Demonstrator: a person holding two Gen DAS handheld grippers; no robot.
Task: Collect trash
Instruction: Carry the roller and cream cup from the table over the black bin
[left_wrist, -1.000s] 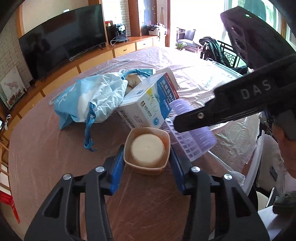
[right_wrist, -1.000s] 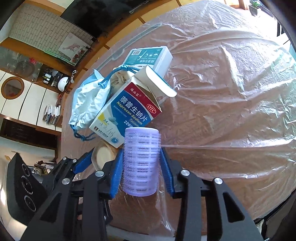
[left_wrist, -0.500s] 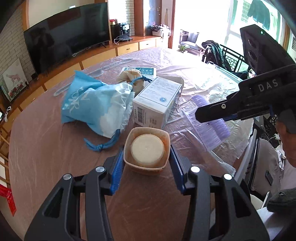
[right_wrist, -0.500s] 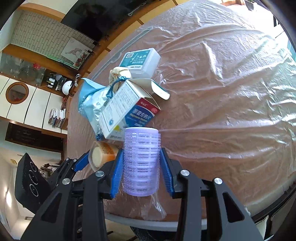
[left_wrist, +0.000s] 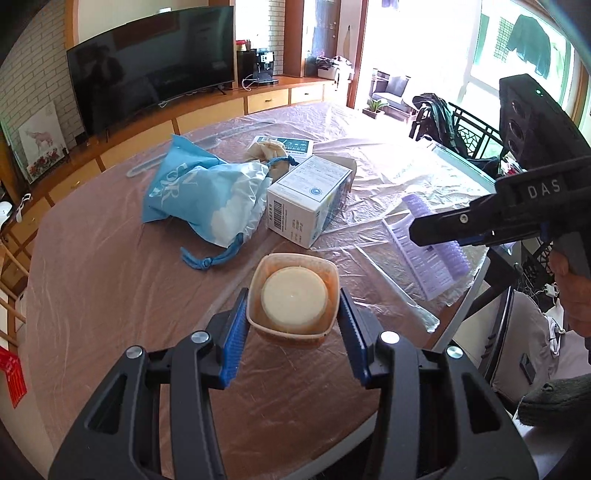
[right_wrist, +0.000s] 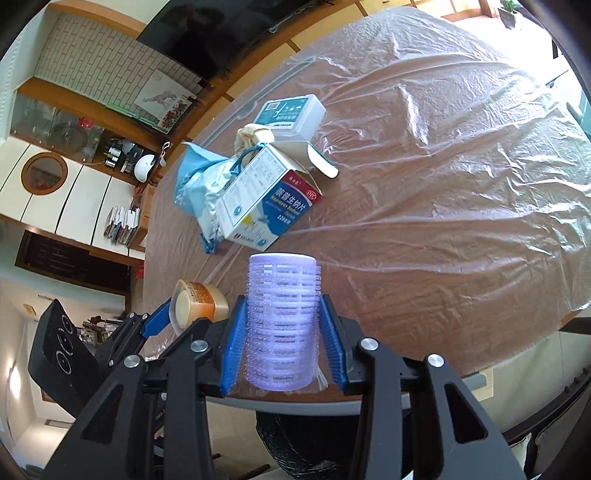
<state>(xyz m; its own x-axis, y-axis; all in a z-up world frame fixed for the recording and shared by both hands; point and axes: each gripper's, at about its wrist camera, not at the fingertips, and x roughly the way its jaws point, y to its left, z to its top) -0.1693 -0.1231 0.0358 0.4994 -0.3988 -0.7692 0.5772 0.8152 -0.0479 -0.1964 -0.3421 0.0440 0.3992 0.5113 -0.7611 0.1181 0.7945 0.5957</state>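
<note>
Blue-padded left claw (left_wrist: 293, 325) clamps tub (left_wrist: 293, 299); right claw (right_wrist: 282, 343) clamps curler (right_wrist: 282, 321).

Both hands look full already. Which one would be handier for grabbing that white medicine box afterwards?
Probably the left. Its gripper, shut on the small tub, sits just in front of the medicine box; the right gripper, holding the purple roller, is at the table's edge.

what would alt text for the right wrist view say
The right tool grips an upright purple hair roller above the edge of a plastic-covered table. Behind it lie a medicine box, a blue bag and a white case.
</note>
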